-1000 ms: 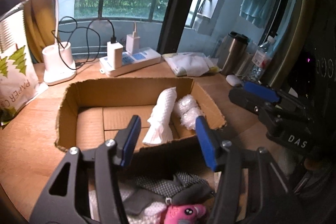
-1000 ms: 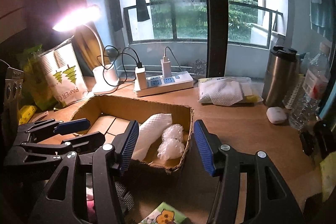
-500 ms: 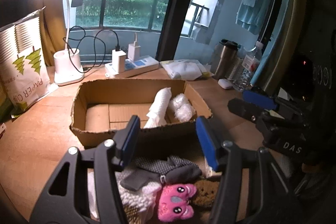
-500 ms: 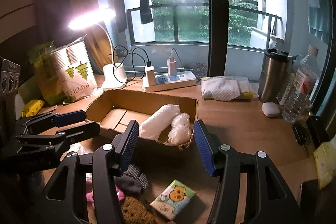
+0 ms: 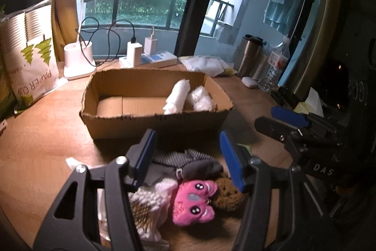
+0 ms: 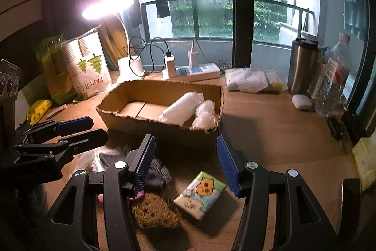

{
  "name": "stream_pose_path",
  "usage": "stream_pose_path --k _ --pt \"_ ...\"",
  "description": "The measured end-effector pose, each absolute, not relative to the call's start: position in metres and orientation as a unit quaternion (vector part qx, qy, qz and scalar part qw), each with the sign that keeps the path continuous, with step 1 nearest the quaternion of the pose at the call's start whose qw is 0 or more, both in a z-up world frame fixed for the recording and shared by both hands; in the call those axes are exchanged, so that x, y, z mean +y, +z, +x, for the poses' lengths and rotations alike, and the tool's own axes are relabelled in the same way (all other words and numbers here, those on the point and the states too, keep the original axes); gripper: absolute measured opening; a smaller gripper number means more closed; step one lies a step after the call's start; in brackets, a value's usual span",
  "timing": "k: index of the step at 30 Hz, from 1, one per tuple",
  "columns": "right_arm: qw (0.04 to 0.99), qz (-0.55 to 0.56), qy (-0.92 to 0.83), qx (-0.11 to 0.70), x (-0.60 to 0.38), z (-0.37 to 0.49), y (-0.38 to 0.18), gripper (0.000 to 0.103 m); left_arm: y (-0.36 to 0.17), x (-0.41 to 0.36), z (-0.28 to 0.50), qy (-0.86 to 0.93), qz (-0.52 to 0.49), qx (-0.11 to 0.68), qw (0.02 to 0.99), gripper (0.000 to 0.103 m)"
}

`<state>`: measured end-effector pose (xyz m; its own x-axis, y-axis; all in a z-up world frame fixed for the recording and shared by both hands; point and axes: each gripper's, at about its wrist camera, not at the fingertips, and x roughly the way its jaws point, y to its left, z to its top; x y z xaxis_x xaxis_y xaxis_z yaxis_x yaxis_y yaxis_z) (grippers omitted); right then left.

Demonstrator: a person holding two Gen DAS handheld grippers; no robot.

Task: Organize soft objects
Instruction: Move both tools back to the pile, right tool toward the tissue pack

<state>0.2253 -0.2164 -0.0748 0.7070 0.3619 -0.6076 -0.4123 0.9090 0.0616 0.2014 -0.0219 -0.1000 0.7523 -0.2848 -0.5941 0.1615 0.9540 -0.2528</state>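
I see left gripper (image 5: 186,158) and right gripper (image 6: 185,162) both wide, holding nothing, above soft toys (image 5: 193,200) before the cardboard box (image 5: 155,121).

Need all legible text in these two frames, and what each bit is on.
"PAPER CUP", upside down, on the white bag with green trees, seen cut off as "PAPER CU" in the right wrist view.
"DAS" on the black body of the right gripper.
Water bottle label: too blurred to read.
Tissue pack: cartoon animal, small print unreadable.
Power strip: no readable markings.
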Motion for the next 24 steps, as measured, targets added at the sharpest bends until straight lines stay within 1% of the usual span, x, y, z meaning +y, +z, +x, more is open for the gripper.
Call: stream_pose_path --k 13,21,24 --pt "0.915 -0.031 0.202 0.349 -0.221 0.215 -0.108 0.058 -0.128 -0.023 0.186 -0.115 -0.092 0.357 0.922 0.059" --pt "0.909 -0.023 0.196 0.367 -0.226 0.221 -0.125 0.058 -0.138 -0.031 0.192 -0.114 -0.084 0.372 0.917 0.059" --pt "0.905 -0.017 0.194 0.378 -0.229 0.227 -0.133 0.060 -0.141 -0.036 0.198 -0.115 -0.081 0.379 0.915 0.059"
